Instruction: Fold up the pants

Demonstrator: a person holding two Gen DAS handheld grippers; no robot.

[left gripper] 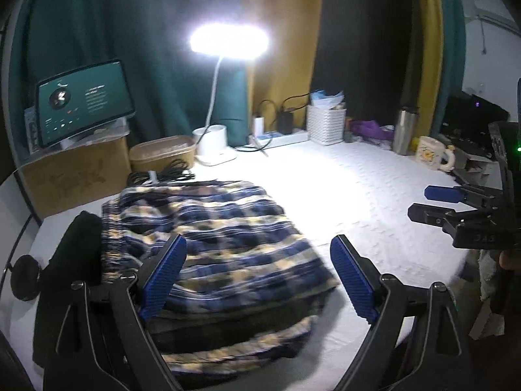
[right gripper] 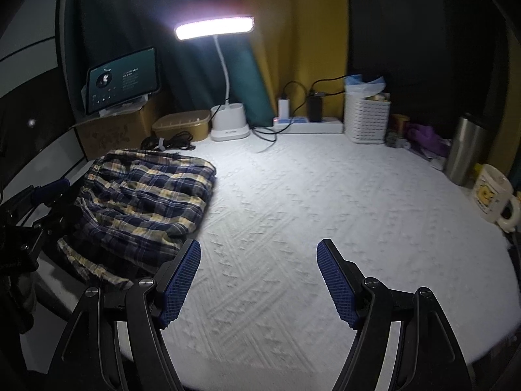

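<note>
Plaid pants (right gripper: 143, 195) lie bunched in a rough fold on the white textured mattress (right gripper: 325, 211), ahead and left of the right gripper (right gripper: 259, 282) and just ahead of and partly beneath the left gripper (left gripper: 259, 275). Both grippers stand apart, clamped on nothing. Risk: layers look uneven, so a one-layer pinch could drag the stack apart or push it toward the coiled cable (right gripper: 169, 141) beyond.

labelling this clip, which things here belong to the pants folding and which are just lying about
For the job:
plaid pants
left hand-held gripper, open
right hand-held gripper, open

Lying about:
desk lamp
tablet
white basket
steel flask
mug
</note>
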